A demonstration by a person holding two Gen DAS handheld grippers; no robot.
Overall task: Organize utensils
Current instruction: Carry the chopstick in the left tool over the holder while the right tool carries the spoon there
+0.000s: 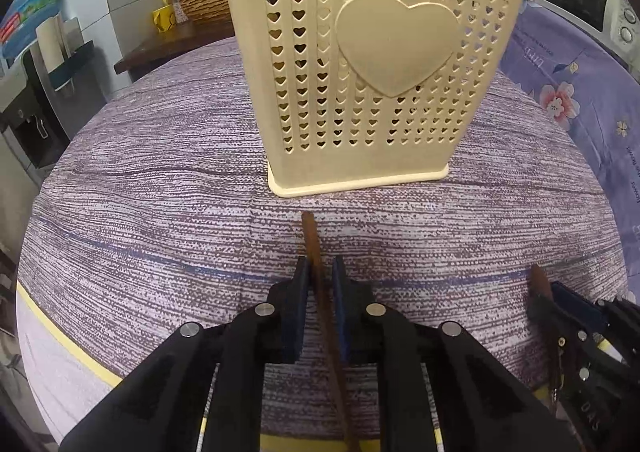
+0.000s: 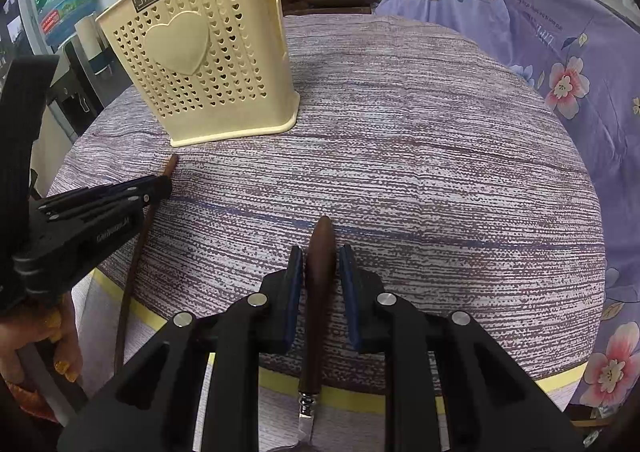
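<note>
Two utensils are in play and neither looks to be in the holder (image 1: 372,64) yet, so I'd call this the early part of the job. That cream holder with the heart cutouts stands upright on the striped tablecloth (image 2: 420,140), and I can't see inside it from these angles, so no idea if anything's already in there. The left gripper (image 1: 320,272) has a thin brown stick (image 1: 316,252), probably a chopstick, running between its fingers just in front of the holder's base; the pads look right up against it, though I can't tell whether they're squeezing. The right gripper (image 2: 322,264) sits further out from the holder, off to its right, with its fingers on either side of a dark wooden handle (image 2: 320,260). There's a small gap each side, so not clamped as far as I can see. The metal end of that one, maybe a knife, points back toward the person. What's left, I reckon: grip, lift, and drop both into the holder.
</note>
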